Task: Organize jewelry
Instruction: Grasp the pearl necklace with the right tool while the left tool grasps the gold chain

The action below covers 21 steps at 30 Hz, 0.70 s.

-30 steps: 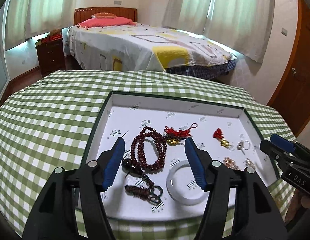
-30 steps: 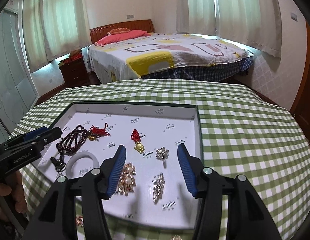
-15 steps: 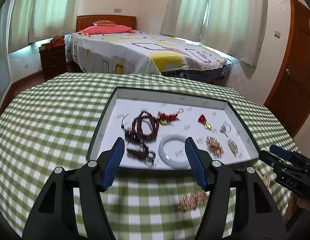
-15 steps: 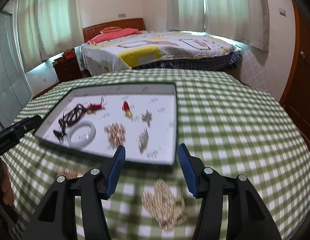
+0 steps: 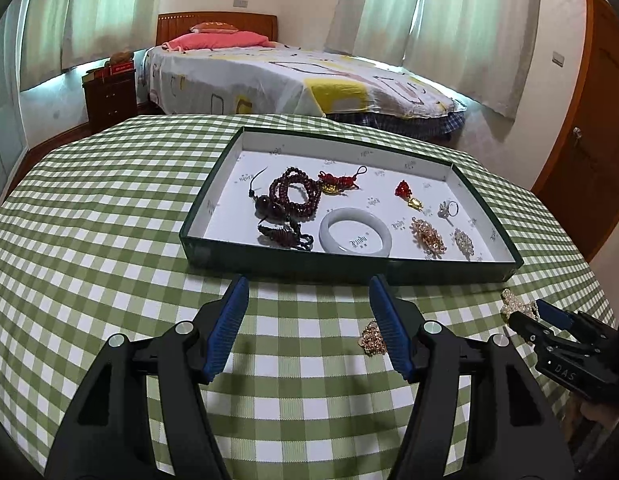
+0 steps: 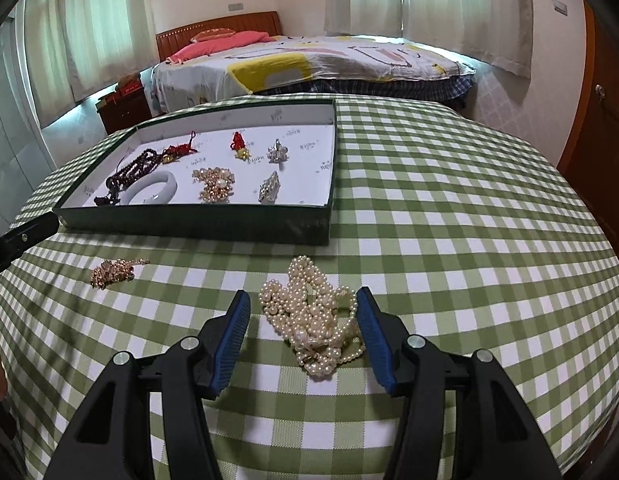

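Between the spread right tool [image 6: 302,334] lies the pearl necklace [image 6: 314,320] — left tool [image 5: 309,328] spread too.

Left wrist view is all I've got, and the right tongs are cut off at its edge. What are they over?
Observer: The right tongs stand open around a heaped pearl necklace, which lies on the checked cloth in front of the tray.
Operator: And the gold bit that's half hidden in my view?
Observer: That gold piece lies by itself on the cloth, left of the pearl necklace and outside the tray, with nothing touching it.
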Available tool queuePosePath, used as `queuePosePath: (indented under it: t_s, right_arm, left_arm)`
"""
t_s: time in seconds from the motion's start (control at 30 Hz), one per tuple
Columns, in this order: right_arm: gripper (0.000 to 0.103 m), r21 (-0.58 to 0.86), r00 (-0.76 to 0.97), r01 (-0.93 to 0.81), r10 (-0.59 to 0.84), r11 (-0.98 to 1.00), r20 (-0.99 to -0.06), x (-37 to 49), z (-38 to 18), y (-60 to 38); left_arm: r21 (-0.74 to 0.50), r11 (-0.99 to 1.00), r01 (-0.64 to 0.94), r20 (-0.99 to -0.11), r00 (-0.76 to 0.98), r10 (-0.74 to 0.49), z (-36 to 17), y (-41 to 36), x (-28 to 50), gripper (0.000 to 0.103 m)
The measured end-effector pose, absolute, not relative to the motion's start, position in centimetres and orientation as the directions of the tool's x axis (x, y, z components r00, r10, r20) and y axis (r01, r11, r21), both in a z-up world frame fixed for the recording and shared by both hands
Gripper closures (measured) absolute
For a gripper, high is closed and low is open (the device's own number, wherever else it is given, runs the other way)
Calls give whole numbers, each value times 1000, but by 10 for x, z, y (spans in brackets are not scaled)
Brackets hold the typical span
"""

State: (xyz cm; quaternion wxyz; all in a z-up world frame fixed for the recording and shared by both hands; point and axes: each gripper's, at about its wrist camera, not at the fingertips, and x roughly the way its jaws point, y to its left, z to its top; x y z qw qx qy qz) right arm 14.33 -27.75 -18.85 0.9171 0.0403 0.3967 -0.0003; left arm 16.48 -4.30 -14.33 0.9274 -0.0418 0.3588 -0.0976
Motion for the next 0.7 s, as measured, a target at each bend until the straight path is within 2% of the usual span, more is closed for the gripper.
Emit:
queuePosePath:
  t_s: [0.37,0.47,0.63,0.7]
  right_arm:
    - [49,42,673,37,6,998,-740,146,-194,-277]
    - [55,39,678,33,7,999,-735,145,-194,-276]
    - [77,49,683,17,24,999,-730,143,-193,-274]
    - [81,52,683,7,33,999,-729,142,-192,-272]
  left_arm:
    - [-146,976,163,-671,709,-219,-150,-50,165,42]
    - [-145,975,169,-674,704,-222,-152,-52,164,42]
    - [-144,973,178,-678,699,-228,-155,-56,163,42]
    - [-142,973,182,-679,697,-229,-155,-58,162,42]
